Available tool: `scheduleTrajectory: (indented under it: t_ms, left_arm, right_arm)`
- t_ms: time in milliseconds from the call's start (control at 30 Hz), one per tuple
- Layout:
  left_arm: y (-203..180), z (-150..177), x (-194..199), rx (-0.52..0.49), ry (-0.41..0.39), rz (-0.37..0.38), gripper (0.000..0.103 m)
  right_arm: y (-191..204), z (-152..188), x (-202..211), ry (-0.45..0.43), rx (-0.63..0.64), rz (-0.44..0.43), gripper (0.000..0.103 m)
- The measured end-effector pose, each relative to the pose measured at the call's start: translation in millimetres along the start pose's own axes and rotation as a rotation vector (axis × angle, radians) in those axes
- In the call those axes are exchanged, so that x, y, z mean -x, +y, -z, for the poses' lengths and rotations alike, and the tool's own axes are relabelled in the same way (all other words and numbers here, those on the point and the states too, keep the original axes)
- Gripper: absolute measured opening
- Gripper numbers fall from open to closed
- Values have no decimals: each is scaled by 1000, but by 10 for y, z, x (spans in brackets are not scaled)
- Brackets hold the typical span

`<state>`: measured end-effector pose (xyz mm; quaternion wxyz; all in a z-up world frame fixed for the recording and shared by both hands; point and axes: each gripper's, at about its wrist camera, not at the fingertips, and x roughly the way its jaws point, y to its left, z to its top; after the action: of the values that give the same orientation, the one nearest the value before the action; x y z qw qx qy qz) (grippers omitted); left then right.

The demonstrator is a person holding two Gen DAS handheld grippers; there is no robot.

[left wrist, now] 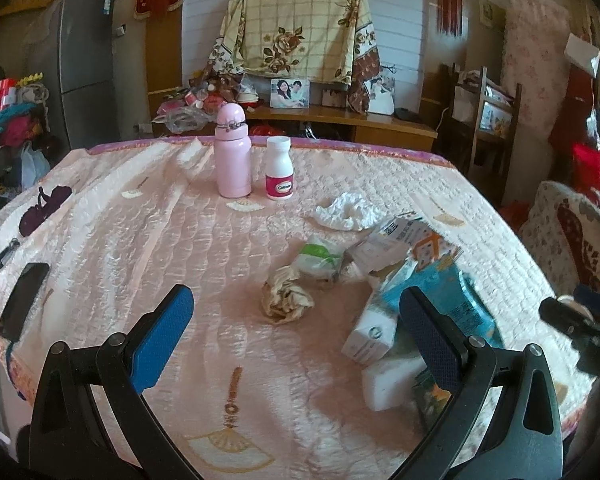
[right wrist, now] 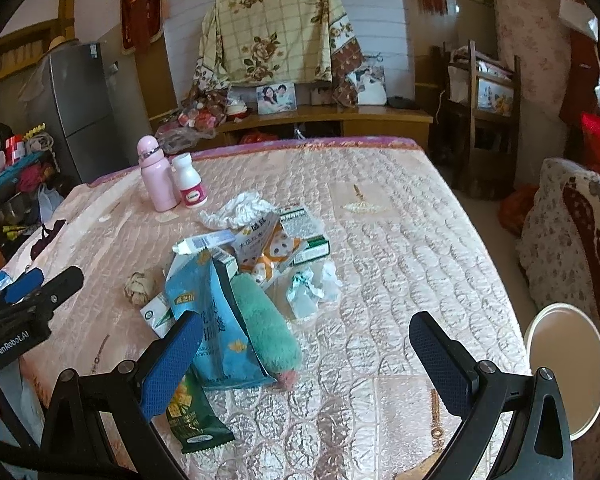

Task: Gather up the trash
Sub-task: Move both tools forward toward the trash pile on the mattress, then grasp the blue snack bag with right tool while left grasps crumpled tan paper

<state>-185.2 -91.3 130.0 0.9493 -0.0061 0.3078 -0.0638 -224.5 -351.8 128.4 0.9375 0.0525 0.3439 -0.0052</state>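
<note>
Both grippers, left point(left wrist: 296, 336) and right point(right wrist: 306, 360), hover spread and empty above the trash pile point(right wrist: 244, 264), likely choosing a piece for the bin point(right wrist: 566, 368) at right.

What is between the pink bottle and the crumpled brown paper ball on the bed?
Nothing: in the left wrist view, only bare quilted bedspread stretches between the pink bottle and the brown paper ball. The white pill bottle stands beside the pink one, off that line.

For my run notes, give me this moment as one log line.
stage: before first pick | left gripper: open, empty | right gripper: open, empty | trash pile: on bed, untouched | white bin: right of bed
</note>
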Motion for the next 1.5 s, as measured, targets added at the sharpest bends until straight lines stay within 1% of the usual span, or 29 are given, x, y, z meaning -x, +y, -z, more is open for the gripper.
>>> scheduleTrajectory:
  t_ms: [67, 133, 233, 300, 333, 367, 467, 533, 567, 700, 867, 933, 1033, 1200, 1233, 1300, 1333, 1367, 1400, 1433, 1467, 1500]
  left_arm:
    - [56, 19, -23, -19, 12, -8, 102]
    - [115, 52, -54, -34, 40, -1, 102]
    - [154, 113, -79, -55, 97, 59, 102]
    - [109, 156, -76, -82, 118, 89, 102]
    - [85, 176, -79, -96, 129, 103, 102]
    - [56, 202, -76, -106, 138, 116, 102]
    - [-4, 258, -96, -119, 165, 151, 102]
    - [-57, 289, -123, -134, 181, 166, 101]
    - [-78, 300, -143, -143, 188, 163, 99]
    - [-42, 313, -170, -135, 200, 151, 99]
    - [163, 213, -268, -102, 194, 93, 99]
    - [263, 145, -384, -80, 210, 70, 99]
    - [352, 48, -567, -53, 221, 57, 99]
    - [310, -87, -922, -69, 233, 43, 99]
    - [294, -106, -982, -75, 232, 46, 99]
    - [262, -124, -1129, -84, 245, 47, 97]
    - [257, -126, -1190, -80, 257, 58, 85]
    - [255, -120, -1268, -73, 281, 76, 67]
    - [265, -111, -1360, -59, 317, 94, 58]
    - [276, -98, -1421, -44, 343, 108, 42]
    - [290, -78, -1485, -17, 372, 139, 34]
    - [293, -72, -1486, -6, 371, 147, 34]
  right_arm:
    - [-29, 17, -30, 11, -5, -7, 102]
    - [-46, 31, -66, 27, 4, -23, 102]
    - [-34, 54, -102, 47, 26, -38, 102]
    - [-21, 73, -133, 60, 37, -49, 96]
    - [-15, 78, -156, 69, 38, -66, 90]
    - [-9, 84, -169, 77, 37, -81, 87]
    - [60, 74, -258, 109, 34, -143, 86]
    - [129, 70, -298, 117, 55, -159, 85]
    - [166, 63, -318, 119, 68, -164, 84]
    - [281, 2, -460, 150, 85, -216, 82]
    - [446, -59, -628, 177, 124, -228, 82]
    - [516, -79, -690, 196, 137, -244, 82]
    - [611, -83, -790, 227, 162, -241, 82]
    - [602, -41, -912, 256, 183, -219, 82]
    - [570, -30, -921, 255, 176, -213, 76]
    - [481, -27, -924, 252, 144, -244, 64]
    - [449, -32, -917, 247, 138, -238, 52]
    - [401, -40, -903, 241, 133, -240, 43]
    - [372, -45, -893, 241, 125, -252, 40]
    - [332, -46, -889, 246, 113, -267, 34]
    - [313, -41, -880, 247, 111, -275, 31]
    - [316, -35, -871, 247, 116, -277, 29]
